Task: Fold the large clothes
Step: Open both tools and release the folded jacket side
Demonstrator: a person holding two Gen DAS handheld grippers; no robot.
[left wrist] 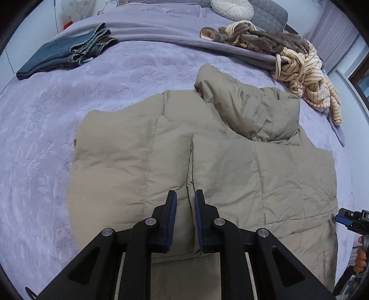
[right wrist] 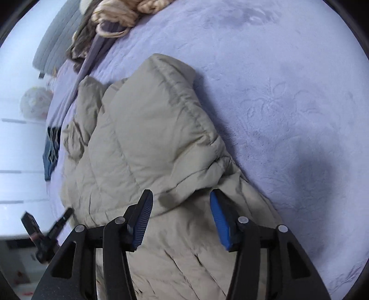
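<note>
Closest in the left wrist view, the left gripper (left wrist: 185, 200) points steeply down over the near part of a beige puffer jacket (left wrist: 230, 166). Its fingers stand narrow, with a slim gap. A vertical edge of the jacket runs right beneath that gap, but whether any fabric is pinched cannot be told.

In the right wrist view, the right gripper (right wrist: 181, 205) hovers over the jacket's right edge with its fingers moderately wide, holding nothing. A folded-over sleeve (right wrist: 161, 110) lies ahead of it.

The jacket rests on a lavender bedspread (left wrist: 46, 138), spread fairly flat. Its long axis runs from the person toward the headboard, hood (left wrist: 249, 108) at the far end and hem nearest. A fold panel already lies across the front.

To fold well from here, each gripper probably needs a firm bite on a thick seam at the hem corners, then a lift and carry toward the hood together, keeping the edge level so the padding does not slump sideways.

Farther off, folded jeans (left wrist: 66, 55) lie at far left, and a heap of striped and fuzzy clothes (left wrist: 288, 55) at far right. A round pillow (left wrist: 231, 8) sits beyond.
</note>
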